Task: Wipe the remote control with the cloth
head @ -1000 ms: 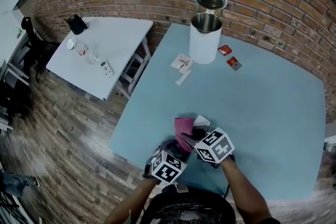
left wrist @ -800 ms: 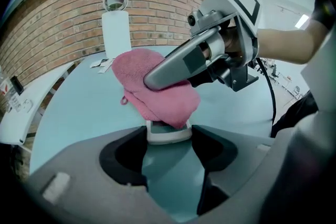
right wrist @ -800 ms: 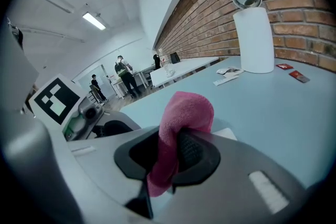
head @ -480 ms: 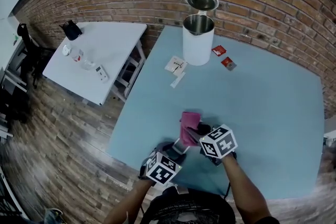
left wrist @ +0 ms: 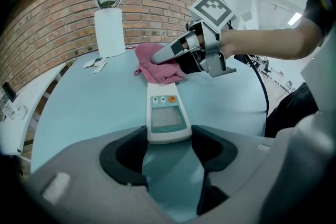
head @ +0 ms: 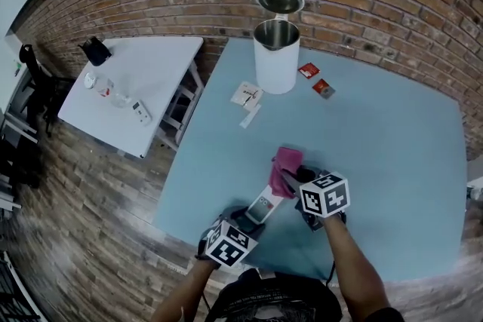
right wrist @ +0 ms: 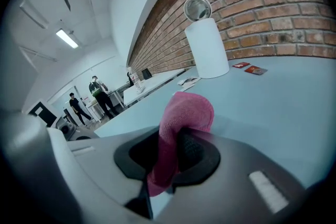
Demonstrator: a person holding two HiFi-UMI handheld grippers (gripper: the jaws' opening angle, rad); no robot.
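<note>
A white remote control [left wrist: 167,115] with a grey screen and an orange button lies lengthwise between the pads of my left gripper [left wrist: 168,141], which is shut on its near end. In the head view the remote control [head: 260,206] reaches from the left gripper [head: 247,219] toward a pink cloth [head: 287,162]. My right gripper [head: 296,179] is shut on that cloth, and the bunched cloth [left wrist: 157,63] rests on the remote's far end. In the right gripper view the cloth [right wrist: 181,118] stands up between the right gripper's [right wrist: 176,150] jaws.
On the blue table [head: 392,162] a white bin [head: 276,60] with a raised lid stands at the back. Two red packets [head: 317,81] and paper cards [head: 247,96] lie near it. A white side table [head: 143,75] with small items stands to the left. People [right wrist: 100,93] are far off.
My right gripper has slid the pink cloth along the remote toward its far end, and the screen end now shows bare. The left gripper has kept still.
</note>
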